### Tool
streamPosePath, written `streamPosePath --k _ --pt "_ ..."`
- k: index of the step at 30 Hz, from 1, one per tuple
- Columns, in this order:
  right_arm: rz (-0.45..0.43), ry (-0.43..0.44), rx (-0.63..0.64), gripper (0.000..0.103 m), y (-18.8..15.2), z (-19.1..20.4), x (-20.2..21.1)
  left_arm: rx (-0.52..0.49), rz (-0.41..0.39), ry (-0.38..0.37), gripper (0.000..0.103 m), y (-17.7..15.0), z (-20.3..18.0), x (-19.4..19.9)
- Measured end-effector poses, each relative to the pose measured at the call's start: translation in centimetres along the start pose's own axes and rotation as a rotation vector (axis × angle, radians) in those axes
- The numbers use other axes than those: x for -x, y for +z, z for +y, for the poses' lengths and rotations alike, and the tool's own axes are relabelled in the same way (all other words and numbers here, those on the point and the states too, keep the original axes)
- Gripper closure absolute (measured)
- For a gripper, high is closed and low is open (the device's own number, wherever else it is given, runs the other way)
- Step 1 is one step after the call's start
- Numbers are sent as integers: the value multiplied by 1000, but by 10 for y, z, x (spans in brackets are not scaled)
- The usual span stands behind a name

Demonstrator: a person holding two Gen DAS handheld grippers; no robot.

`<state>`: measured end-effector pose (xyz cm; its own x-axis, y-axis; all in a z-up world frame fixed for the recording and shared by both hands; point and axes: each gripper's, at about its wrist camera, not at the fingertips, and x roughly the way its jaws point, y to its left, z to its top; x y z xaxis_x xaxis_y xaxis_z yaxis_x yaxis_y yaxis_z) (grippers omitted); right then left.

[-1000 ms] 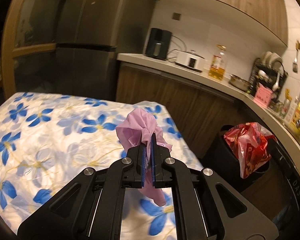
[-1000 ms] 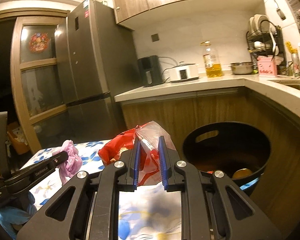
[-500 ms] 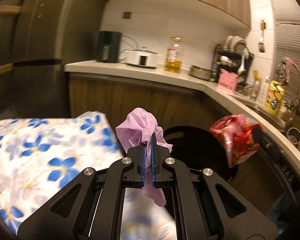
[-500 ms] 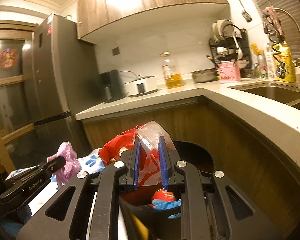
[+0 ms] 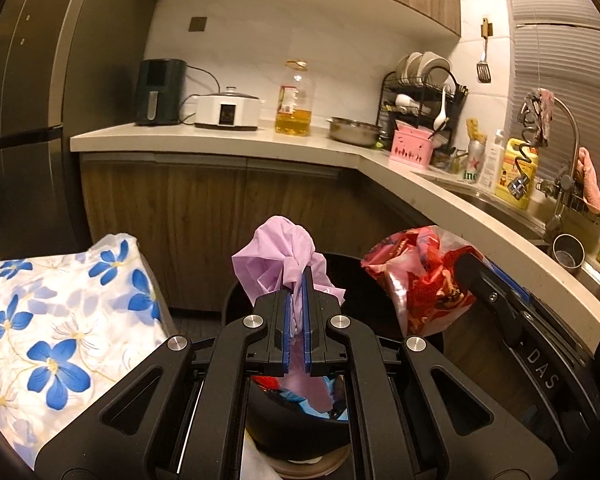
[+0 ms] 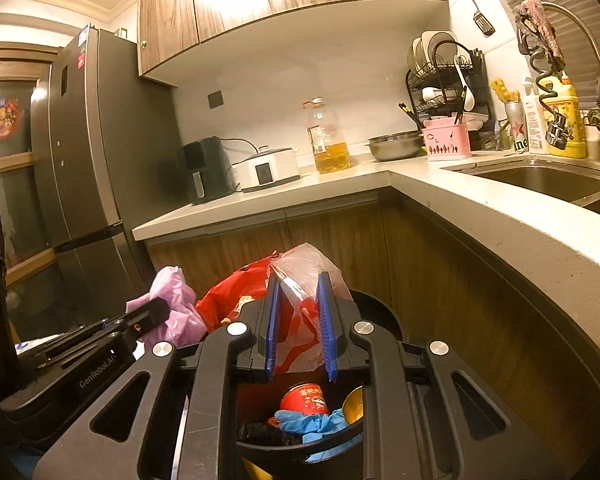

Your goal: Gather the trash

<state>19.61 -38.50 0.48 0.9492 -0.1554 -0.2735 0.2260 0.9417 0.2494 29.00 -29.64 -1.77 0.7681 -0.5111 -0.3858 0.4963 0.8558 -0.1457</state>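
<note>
My left gripper [image 5: 296, 280] is shut on a crumpled pink plastic bag [image 5: 276, 252] and holds it over the black trash bin [image 5: 436, 342]. My right gripper [image 6: 298, 284] is shut on a red and clear snack wrapper [image 6: 300, 268], also above the bin [image 6: 380, 312]. The bin holds a red can [image 6: 304, 398], a blue glove [image 6: 312, 426] and other trash. The wrapper [image 5: 420, 276] and right gripper [image 5: 466, 264] show at the right of the left wrist view. The pink bag [image 6: 176, 308] and left gripper [image 6: 158, 310] show at the left of the right wrist view.
A table with a blue-flowered cloth [image 5: 56, 320] lies to the left of the bin. Wooden cabinets [image 5: 204, 216] and an L-shaped countertop [image 5: 440, 196] stand behind and to the right, with a sink [image 6: 540, 178]. A grey fridge [image 6: 88, 184] stands at the left.
Both grippers have swung right, away from the flowered table, and now hold their trash over the bin. Neither grip has changed.
</note>
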Motion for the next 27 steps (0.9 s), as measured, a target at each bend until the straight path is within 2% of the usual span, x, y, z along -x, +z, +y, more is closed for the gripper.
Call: streamPosePath --k 4,7,10,13,15,17,19,21,22,27 --pt "6 7 -1 81 -1 0 -6 1 8 -25 99 -3 0 -6" --pt "7 13 0 76 -2 0 -9 -7 26 -27 98 -6 2 -12" --pt "15 11 2 72 -3 0 -13 5 48 -32 92 -9 5 -17" --pt "25 8 -1 64 -3 -2 -14 9 58 -33 78 -12 8 -18" --pt "28 3 -8 60 -4 -3 -13 10 52 -21 63 -13 10 -16" --pt "31 -1 -14 51 -4 -4 -10 19 50 -7 56 -14 14 -12" --pt "40 -9 -12 48 -5 -3 -8 30 50 24 48 -15 19 -8" --pt "60 -14 -7 40 -6 0 -5 36 43 69 37 -18 26 0" --pt "70 -13 -4 34 -7 1 -3 35 40 100 35 -19 29 5" --pt "120 -4 18 21 -11 14 7 28 29 251 22 -26 48 35"
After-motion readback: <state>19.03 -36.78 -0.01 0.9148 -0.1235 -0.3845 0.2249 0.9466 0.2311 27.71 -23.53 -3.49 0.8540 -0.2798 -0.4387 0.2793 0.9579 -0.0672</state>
